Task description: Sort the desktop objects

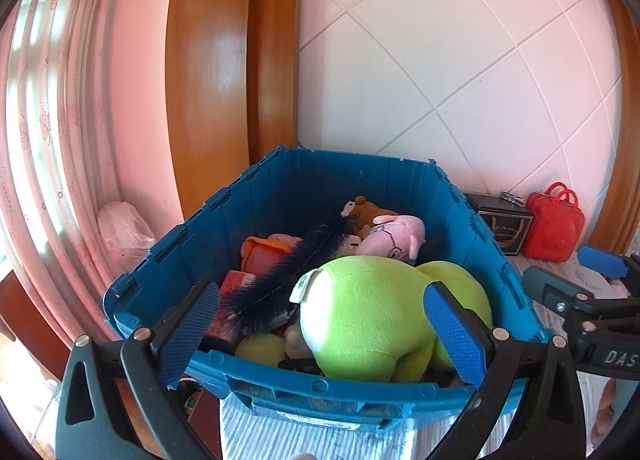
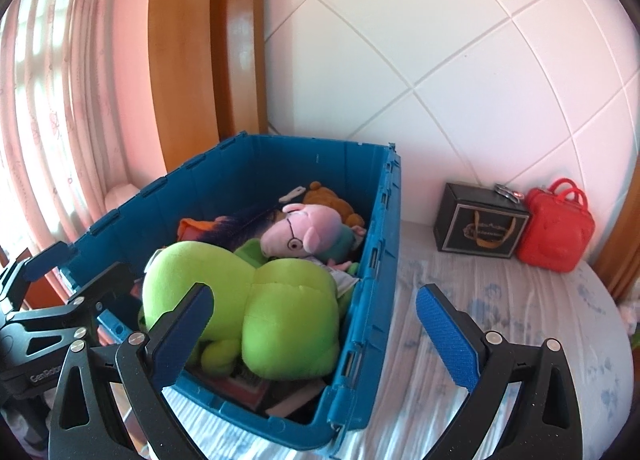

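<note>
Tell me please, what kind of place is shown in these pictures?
Probably a room in a home, maybe a child's bedroom. A blue crate full of plush toys, such as a green plush, stands on a patterned cloth beside pink curtains and a white tiled wall.

Green plush (image 2: 256, 300) fills crate (image 2: 384, 244); cloth (image 2: 500, 300) beside clear.

One blue crate (image 2: 380, 260) — one black box (image 2: 480, 224) — one red case (image 2: 556, 232).
</note>
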### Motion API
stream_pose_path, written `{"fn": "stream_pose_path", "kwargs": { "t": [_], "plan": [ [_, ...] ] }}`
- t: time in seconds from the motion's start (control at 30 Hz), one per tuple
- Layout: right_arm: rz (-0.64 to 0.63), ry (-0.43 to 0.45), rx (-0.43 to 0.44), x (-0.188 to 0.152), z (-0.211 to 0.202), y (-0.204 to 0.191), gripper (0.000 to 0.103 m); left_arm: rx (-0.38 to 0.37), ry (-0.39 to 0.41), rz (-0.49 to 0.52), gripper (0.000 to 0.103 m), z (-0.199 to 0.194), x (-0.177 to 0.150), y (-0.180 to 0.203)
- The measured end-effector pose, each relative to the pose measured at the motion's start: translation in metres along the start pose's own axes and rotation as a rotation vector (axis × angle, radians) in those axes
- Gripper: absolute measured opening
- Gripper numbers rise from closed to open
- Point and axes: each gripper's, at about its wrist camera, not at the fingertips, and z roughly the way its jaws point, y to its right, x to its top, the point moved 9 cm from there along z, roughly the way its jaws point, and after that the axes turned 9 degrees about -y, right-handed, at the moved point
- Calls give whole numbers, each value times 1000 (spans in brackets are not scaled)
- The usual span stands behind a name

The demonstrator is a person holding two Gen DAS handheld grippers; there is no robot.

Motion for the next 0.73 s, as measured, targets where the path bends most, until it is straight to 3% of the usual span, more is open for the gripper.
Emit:
{"fn": "stream_pose_path", "kwargs": {
  "t": [0.17,0.73],
  "plan": [
    [32,-17,-30,-12,-5,3,103,34,36,23,103,-17,-5,4],
    [56,15,-28,-19,-27,13,103,22,66,28,103,-36,-7,12]
  ]
}}
